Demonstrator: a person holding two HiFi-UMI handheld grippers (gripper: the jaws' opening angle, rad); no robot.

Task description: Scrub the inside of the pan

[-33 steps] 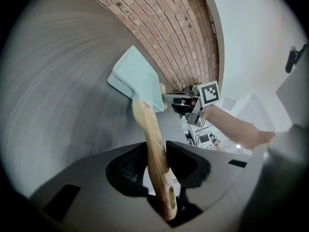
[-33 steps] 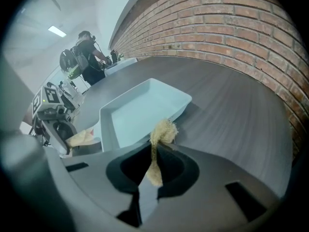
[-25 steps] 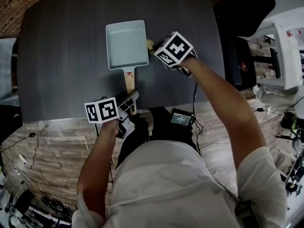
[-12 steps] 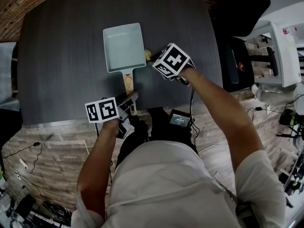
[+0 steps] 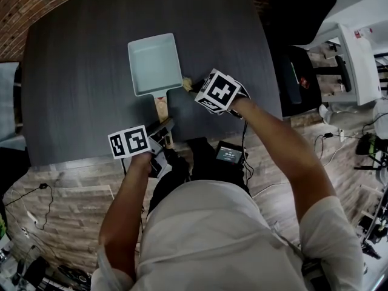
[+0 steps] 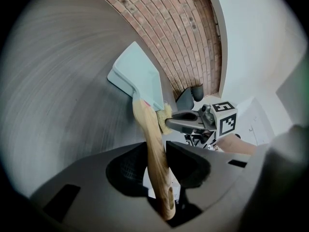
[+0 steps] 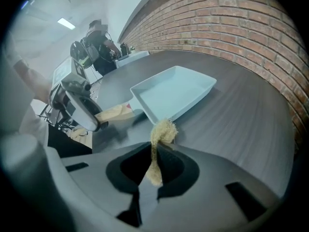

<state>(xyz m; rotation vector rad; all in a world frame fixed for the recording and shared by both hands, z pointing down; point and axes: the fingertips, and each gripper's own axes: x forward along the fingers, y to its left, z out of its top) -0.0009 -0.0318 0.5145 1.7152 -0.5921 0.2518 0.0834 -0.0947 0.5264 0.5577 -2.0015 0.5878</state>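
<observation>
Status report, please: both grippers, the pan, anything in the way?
Left gripper shut on pan handle. Right gripper shut on scrub pad, outside pan, by its near corner. Pan empty, flat on table. Nothing in the way.

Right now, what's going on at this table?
A person works with two handheld grippers at a dark table. The left gripper has its jaws clamped on the wooden handle of the pale blue pan. The right gripper has its jaws pinching a tan scrubbing pad beside the pan's corner, not inside it.
</observation>
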